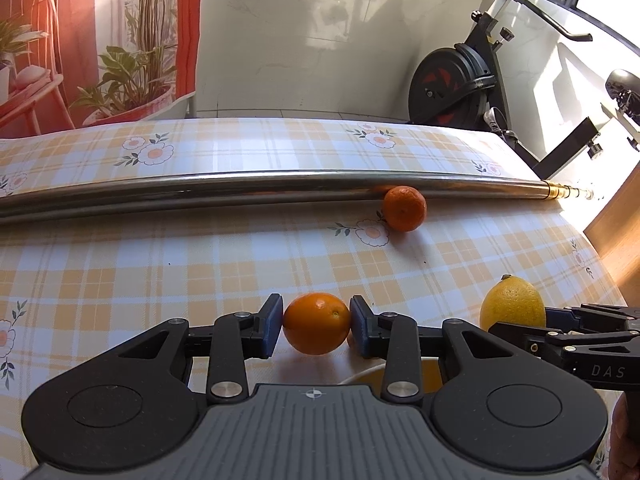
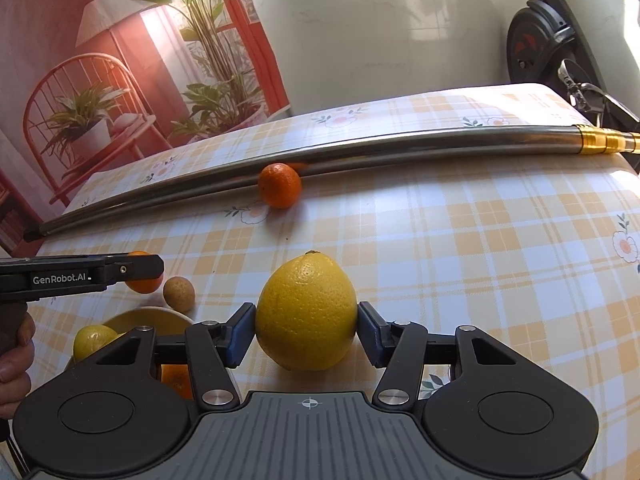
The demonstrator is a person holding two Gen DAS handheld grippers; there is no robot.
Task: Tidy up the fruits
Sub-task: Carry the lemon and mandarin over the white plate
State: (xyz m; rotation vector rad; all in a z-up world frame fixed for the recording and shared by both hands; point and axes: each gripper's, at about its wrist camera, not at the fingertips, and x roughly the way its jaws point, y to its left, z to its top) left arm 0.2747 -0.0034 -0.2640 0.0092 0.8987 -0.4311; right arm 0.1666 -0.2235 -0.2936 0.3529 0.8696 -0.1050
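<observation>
Stretching across the checked table [image 1: 120, 272], a metal pole [image 1: 200, 190] bounds open cloth, a tangerine [image 1: 404, 208] touching it. The left gripper [image 1: 316, 326] pinches an orange [image 1: 316, 322]; the right gripper [image 2: 306, 334] pinches a lemon [image 2: 306, 314], both at the near edge.

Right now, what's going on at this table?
A person is sorting fruit with two tools. The left hand-held gripper is closed on an orange, and the right hand-held gripper is clamped on a lemon. A yellow bowl near the left side already holds fruit. A mandarin sits against the metal pole, and a small brownish fruit lies beside the bowl.
</observation>
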